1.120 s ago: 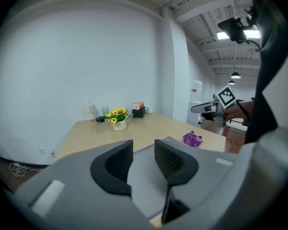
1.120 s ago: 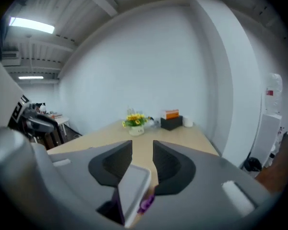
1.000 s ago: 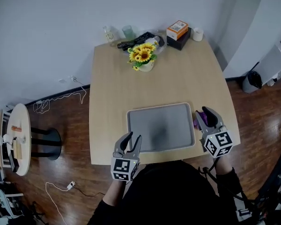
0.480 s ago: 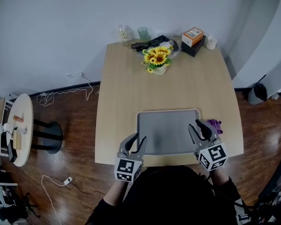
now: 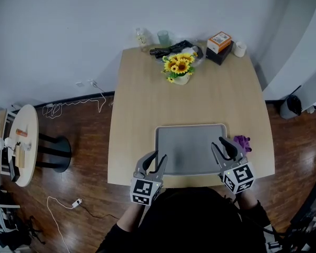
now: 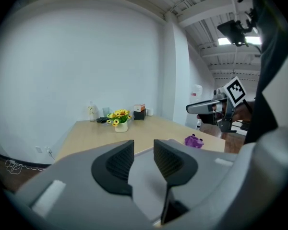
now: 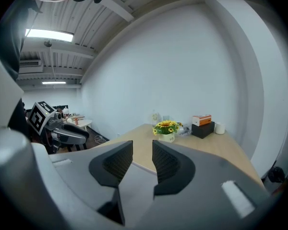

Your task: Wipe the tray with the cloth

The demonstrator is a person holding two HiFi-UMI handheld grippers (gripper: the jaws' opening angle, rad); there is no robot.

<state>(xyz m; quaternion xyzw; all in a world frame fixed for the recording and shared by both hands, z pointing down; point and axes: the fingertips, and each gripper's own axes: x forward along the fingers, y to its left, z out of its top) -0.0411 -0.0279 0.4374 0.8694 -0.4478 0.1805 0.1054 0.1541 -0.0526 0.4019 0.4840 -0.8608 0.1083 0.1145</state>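
The grey tray (image 5: 189, 146) lies flat near the table's front edge. A small purple cloth (image 5: 243, 142) sits crumpled on the table just off the tray's right side, also in the left gripper view (image 6: 194, 141). My left gripper (image 5: 157, 157) hovers over the tray's front left corner with a narrow empty gap between its jaws (image 6: 143, 150). My right gripper (image 5: 221, 143) hangs over the tray's right edge, just left of the cloth. Its jaws stand slightly apart and hold nothing (image 7: 142, 152). Neither gripper touches the cloth.
A pot of sunflowers (image 5: 179, 66) stands at the table's far middle. Behind it are bottles, a black item, an orange-topped box (image 5: 221, 40) and a white cup (image 5: 239, 49). A round side table (image 5: 18, 152) stands on the wooden floor at left.
My right gripper has shifted left off the cloth to the tray's right edge, so the cloth now shows beside it. The left gripper's jaws have narrowed slightly.
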